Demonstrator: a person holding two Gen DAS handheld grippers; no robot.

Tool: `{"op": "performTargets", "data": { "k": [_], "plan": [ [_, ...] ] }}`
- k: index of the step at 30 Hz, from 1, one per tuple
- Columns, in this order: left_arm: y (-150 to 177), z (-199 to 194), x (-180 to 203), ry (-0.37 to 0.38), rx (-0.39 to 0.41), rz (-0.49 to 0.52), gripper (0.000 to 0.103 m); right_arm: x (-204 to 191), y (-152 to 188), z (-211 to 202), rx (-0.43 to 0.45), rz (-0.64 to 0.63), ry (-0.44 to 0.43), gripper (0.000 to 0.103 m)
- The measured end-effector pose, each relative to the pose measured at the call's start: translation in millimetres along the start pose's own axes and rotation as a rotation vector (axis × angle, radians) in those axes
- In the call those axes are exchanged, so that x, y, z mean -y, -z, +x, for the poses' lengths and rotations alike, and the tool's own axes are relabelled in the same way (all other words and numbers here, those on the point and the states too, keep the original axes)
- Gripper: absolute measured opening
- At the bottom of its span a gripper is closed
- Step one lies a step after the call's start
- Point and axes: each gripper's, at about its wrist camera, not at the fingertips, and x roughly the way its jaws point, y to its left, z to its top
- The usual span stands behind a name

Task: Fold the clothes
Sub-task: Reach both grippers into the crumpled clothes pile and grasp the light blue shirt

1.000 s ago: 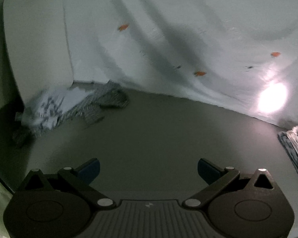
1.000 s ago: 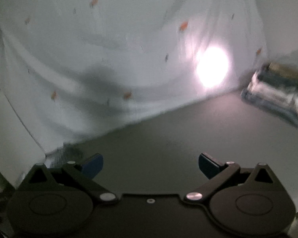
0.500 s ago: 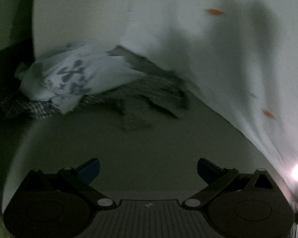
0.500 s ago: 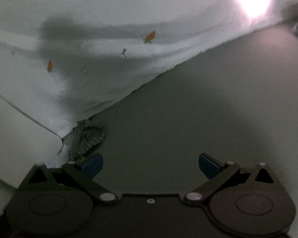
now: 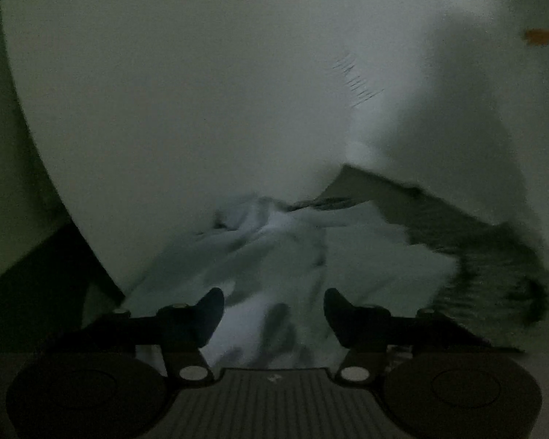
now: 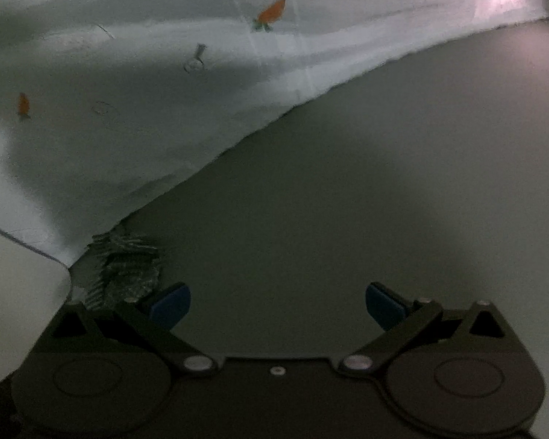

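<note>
Fingers of the left gripper were part spread, jaws just closing, with the crumpled white garment w/ dark print lying between and beyond the tips; pads not seen pressing it. Right gripper had fingers wide apart over the bare grey tabletop, nothing between. White carrot-print sheet hung behind. Grey striped cloth lay just beside the right gripper's left-hand finger.

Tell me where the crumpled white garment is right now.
In the left wrist view, the crumpled white garment lies low at centre, directly ahead of the left gripper, with the grey striped garment to its right.
</note>
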Motion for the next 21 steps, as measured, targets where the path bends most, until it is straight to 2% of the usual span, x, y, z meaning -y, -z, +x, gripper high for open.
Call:
{"op": "performTargets", "data": {
  "k": [2,5,7,9,12,14,15,16,18,21],
  "plan": [
    [-1.7,15.8,2.1,-0.021,-0.040,0.027,0.060,-3.8,0.5,12.4,-0.036,0.008,-0.009,0.103],
    [4.6,20.2,11.9,-0.064,-0.036,0.085,0.059,-13.8,2.1,29.0,-0.084,0.003,-0.026,0.103],
    [7.9,18.5,16.6,-0.084,-0.027,0.103,0.051,-20.4,3.2,37.1,-0.109,-0.006,-0.041,0.103],
    [10.0,12.2,20.1,-0.094,-0.014,0.089,0.037,-21.5,4.2,38.3,-0.123,-0.014,-0.062,0.103],
    [12.2,-8.2,24.9,-0.091,0.010,0.051,0.021,-16.9,3.7,32.1,-0.126,-0.009,-0.096,0.103],
    [10.5,-37.9,35.4,-0.052,0.050,0.058,0.015,-9.7,0.6,23.3,-0.114,0.009,-0.124,0.103],
    [9.5,-54.1,41.2,-0.029,0.072,0.063,0.008,-3.7,-1.3,15.4,-0.097,0.017,-0.142,0.103],
    [8.4,-70.3,47.1,-0.006,0.094,0.069,0.007,2.7,-3.2,7.1,-0.079,0.026,-0.159,0.103],
    [8.2,-118.2,68.6,0.094,0.143,0.089,0.003,19.7,-6.0,-13.9,-0.031,0.041,-0.196,0.103],
    [22.8,-194.5,116.9,0.237,0.221,0.189,0.002,53.4,-6.1,-47.2,0.038,0.082,-0.240,0.103]
  ]
}}
